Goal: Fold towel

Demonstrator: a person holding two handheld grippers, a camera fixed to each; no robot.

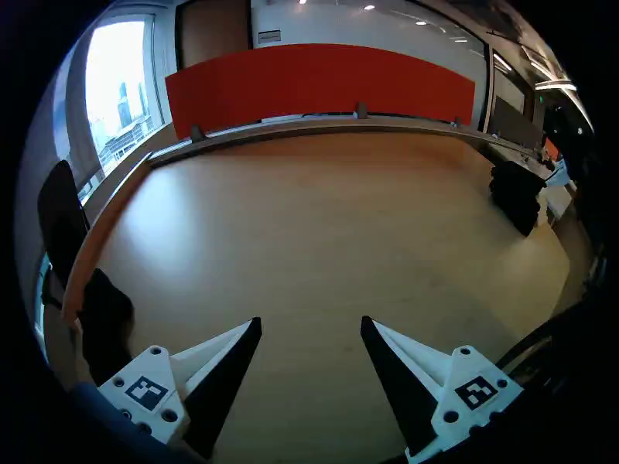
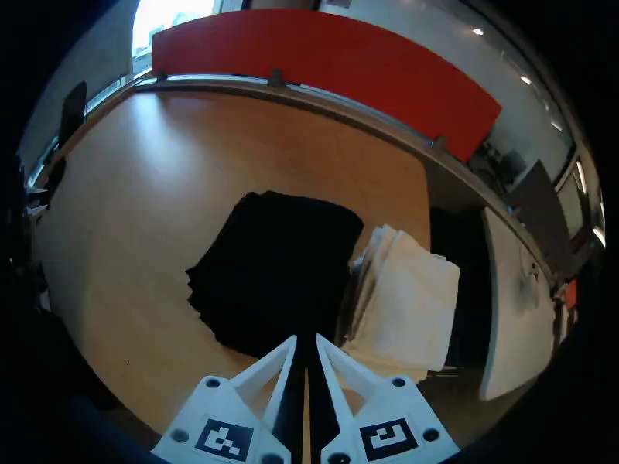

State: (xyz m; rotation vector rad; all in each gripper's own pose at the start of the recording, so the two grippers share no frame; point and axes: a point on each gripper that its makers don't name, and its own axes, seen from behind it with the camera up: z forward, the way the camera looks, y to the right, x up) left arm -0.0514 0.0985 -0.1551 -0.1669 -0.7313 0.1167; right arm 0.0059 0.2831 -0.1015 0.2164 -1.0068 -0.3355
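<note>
A stack of folded black towels (image 2: 275, 271) lies on the wooden table (image 2: 139, 193), and a stack of folded white towels (image 2: 402, 301) sits right beside it near the table's edge. My right gripper (image 2: 306, 339) hovers just in front of the black stack, its fingers shut with nothing visibly between them. In the left gripper view, my left gripper (image 1: 310, 320) stands open over bare wood (image 1: 309, 224). The black stack (image 1: 517, 193) shows far off to its right.
A red partition (image 1: 325, 81) runs along the table's far edge. A dark chair (image 1: 62, 216) stands at the left side by the window. Beyond the table's right edge are a white desk (image 2: 514, 325) and dark furniture (image 2: 542, 201).
</note>
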